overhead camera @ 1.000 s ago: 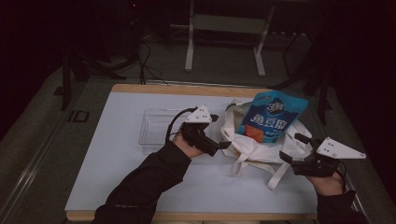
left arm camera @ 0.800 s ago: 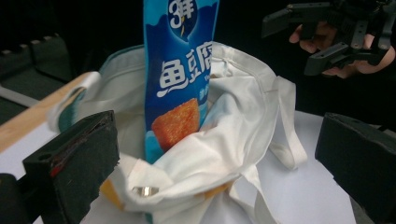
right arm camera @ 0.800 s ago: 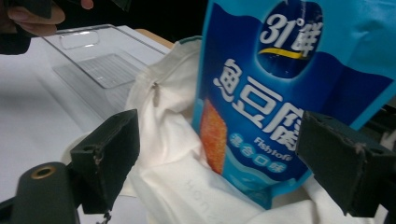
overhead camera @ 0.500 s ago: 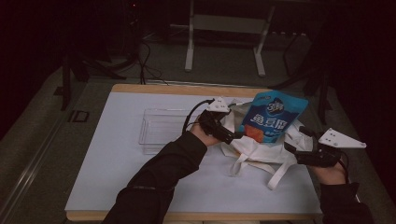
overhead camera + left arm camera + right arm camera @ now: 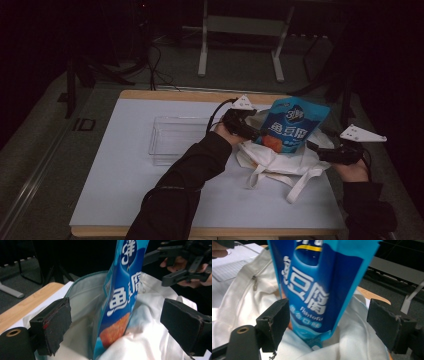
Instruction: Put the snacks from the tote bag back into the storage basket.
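The blue snack pouch [image 5: 292,126] stands upright in the mouth of the white cloth bag [image 5: 280,162], its lower end sunk among the folds, at the right side of the white surface [image 5: 125,175]. I have a gripper on either side of it: my left gripper [image 5: 255,134] reaches in from the pouch's left edge, my right gripper [image 5: 315,146] waits low beside the bag's right side. In the left gripper view the pouch [image 5: 122,302] rises between my fingers [image 5: 53,323], which have just been closing a little yet stand well apart and clear of it, with the bag's teal-edged rim [image 5: 82,286] gaping behind. In the right gripper view my fingers [image 5: 275,321] are likewise wide, the pouch [image 5: 319,290] between them and untouched as far as I can judge. I take it the pouch leans on the bag's cloth, which alone keeps it upright, and that I flank it so as to steady or push it down. A clear plastic tray [image 5: 177,140] lies on the surface to the left, near my left sleeve [image 5: 190,175]. How deep the pouch's bottom sits is hidden by cloth; its top is cut off in both gripper views, and the room beyond the surface is too dark to read.
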The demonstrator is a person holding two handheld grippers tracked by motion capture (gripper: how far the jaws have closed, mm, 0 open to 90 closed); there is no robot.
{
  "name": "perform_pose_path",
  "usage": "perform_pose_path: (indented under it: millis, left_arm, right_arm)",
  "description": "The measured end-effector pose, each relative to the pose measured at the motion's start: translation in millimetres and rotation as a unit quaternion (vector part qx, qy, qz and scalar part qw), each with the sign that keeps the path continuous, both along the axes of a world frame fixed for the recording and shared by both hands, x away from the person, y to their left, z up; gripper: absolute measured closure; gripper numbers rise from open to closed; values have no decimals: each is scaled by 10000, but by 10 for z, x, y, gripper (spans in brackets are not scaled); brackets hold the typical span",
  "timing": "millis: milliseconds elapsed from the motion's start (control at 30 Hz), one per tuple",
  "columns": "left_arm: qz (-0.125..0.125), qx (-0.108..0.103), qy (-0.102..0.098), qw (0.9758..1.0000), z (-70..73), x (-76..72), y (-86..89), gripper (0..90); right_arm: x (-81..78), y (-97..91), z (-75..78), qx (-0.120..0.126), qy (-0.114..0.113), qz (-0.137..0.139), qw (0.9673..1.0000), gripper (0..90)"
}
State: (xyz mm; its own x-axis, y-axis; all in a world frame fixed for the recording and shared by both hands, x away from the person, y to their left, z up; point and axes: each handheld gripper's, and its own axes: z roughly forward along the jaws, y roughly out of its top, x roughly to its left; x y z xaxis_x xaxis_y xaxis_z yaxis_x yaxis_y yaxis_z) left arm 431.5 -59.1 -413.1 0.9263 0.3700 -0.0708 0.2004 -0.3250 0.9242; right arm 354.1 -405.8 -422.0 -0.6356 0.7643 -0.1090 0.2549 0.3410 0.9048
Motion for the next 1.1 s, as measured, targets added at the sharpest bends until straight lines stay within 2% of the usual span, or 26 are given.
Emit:
perform_pose_path:
  millis: [67,133,167,200,267,333,433,500,533,667,733,800,867,933,967,1100]
  left_arm:
    - [-18,115,-89,9999,-13,21,-59,214]
    - [-117,218,-74,9997,-30,52,-126,245]
    - [-87,275,-107,9995,-35,52,-146,298]
    - [-105,268,-133,9995,-43,56,-165,329]
    - [-35,308,-63,9995,-61,81,-213,334]
    - [-17,359,-58,9993,-67,102,-257,395]
    - [-74,367,-36,9993,-65,121,-322,399]
    - [-112,390,25,9992,-79,142,-352,446]
    - [-75,400,45,9992,-86,151,-368,454]
    - [-183,353,139,9991,-84,161,-410,551]
    - [-165,394,191,9989,-92,170,-441,580]
    - [-133,406,158,9990,-97,166,-459,593]
    - [-132,356,214,9990,-112,177,-456,626]
    - [-121,339,165,9992,-122,181,-436,664]
    - [-141,311,236,9991,-120,194,-427,680]
    - [-179,422,228,9987,-121,198,-444,719]
  right_arm:
    - [47,-9,-2,40,46,-2,10000,187]
    - [87,-8,1,64,60,15,10000,190]
    - [109,-1,4,74,94,35,9999,192]
    - [122,5,5,66,91,50,9999,192]
    - [154,27,3,80,136,85,9998,194]
    - [187,52,-1,74,154,116,9998,197]
    - [230,89,-7,123,186,179,9996,226]
    - [258,113,-10,111,195,205,9995,243]
    - [273,123,-11,107,206,198,9995,257]
    - [321,152,3,121,236,267,9993,376]
    - [335,169,9,128,233,323,9991,403]
    - [356,196,12,114,267,337,9990,424]
    - [375,226,7,166,326,372,9986,440]
    - [390,253,0,128,357,373,9986,470]
    - [393,266,-4,120,356,359,9986,489]
    - [390,307,-36,35,290,319,9991,590]
